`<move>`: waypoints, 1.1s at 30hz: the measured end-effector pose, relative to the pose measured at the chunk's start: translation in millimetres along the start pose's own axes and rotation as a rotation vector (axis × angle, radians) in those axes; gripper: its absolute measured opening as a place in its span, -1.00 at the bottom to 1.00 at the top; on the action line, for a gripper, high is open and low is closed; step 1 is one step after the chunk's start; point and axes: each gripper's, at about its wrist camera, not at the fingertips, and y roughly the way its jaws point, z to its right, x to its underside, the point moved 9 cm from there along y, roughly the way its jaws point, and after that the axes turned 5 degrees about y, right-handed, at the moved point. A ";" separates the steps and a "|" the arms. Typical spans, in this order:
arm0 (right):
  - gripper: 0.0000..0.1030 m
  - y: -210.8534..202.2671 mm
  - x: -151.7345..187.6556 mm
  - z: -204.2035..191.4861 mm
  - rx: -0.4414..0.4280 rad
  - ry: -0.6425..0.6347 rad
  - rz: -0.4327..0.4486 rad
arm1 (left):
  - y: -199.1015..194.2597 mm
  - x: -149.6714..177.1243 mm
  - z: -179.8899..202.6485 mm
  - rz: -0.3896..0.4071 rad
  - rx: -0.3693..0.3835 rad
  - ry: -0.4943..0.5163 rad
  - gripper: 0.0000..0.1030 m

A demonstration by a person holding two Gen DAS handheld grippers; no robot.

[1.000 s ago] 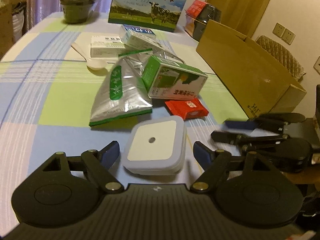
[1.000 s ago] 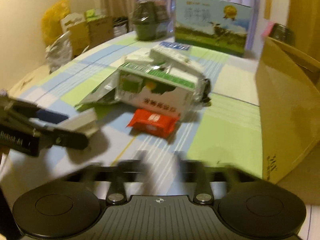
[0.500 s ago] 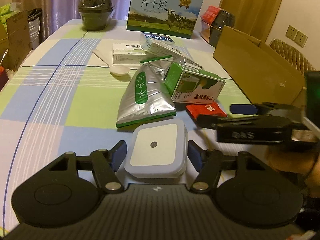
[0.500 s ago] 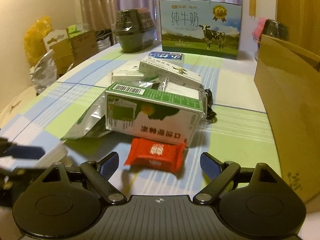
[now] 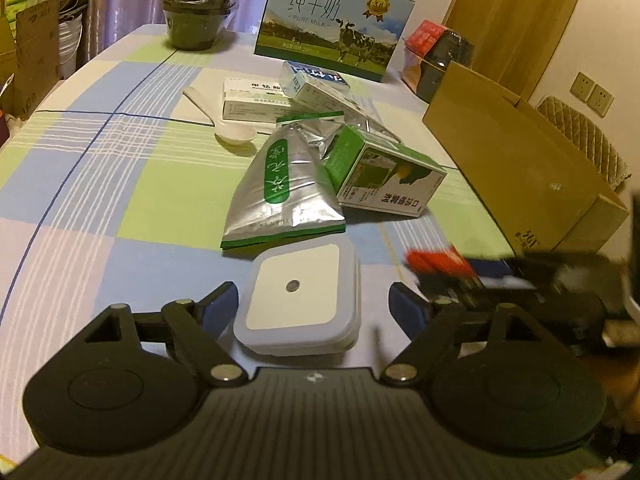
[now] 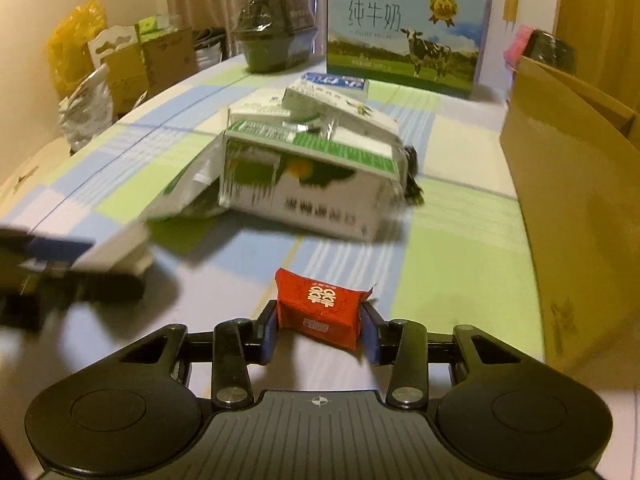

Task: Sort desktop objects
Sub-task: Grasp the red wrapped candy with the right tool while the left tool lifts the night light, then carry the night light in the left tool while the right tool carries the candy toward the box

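Seen mid-sort on a cluttered checked surface (image 5: 120, 208), two claws at work.

Left claw (image 5: 312, 304) spread wide either side of white square box (image 5: 298, 292), pads not touching; better squared up and centred before closing. Right claw (image 6: 318, 330) clamped on red packet (image 6: 320, 306), lifted clear of surface; best carried level toward cardboard box (image 6: 568, 184) at right.

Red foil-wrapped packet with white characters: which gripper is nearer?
Right. The right gripper has its fingers closed on both sides of the red foil-wrapped packet. The left gripper sits apart, open around the white square lidded box.
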 end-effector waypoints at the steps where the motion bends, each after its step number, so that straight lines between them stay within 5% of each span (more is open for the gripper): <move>1: -0.25 -6.7 5.7 -0.4 0.002 0.002 -0.004 | -0.9 -0.1 0.8 0.004 0.004 -0.003 0.55; 7: -0.22 -31.2 32.4 2.4 0.045 -0.026 0.016 | -2.4 -1.7 3.2 0.014 0.012 -0.018 0.57; 12: 0.16 -31.4 32.9 5.5 0.035 0.042 0.033 | 2.3 -4.5 -1.1 0.007 0.013 -0.048 0.58; 17: 0.31 -35.3 28.7 6.1 0.033 0.064 0.063 | 7.4 1.8 -7.3 -0.031 0.013 -0.077 0.54; 19: 0.33 -35.6 28.8 7.3 0.029 0.084 0.065 | 8.7 3.1 -7.1 -0.038 0.025 -0.085 0.43; 20: 0.34 -35.6 28.7 7.5 0.022 0.092 0.066 | 9.8 4.2 -7.3 -0.046 0.025 -0.089 0.21; 26: 0.41 -34.8 31.6 12.2 0.030 0.214 0.072 | 9.7 7.3 -1.2 -0.042 0.008 -0.075 0.17; 33: 0.39 -30.9 30.1 10.2 0.062 0.191 0.091 | 8.3 8.6 0.6 -0.040 0.011 -0.075 0.17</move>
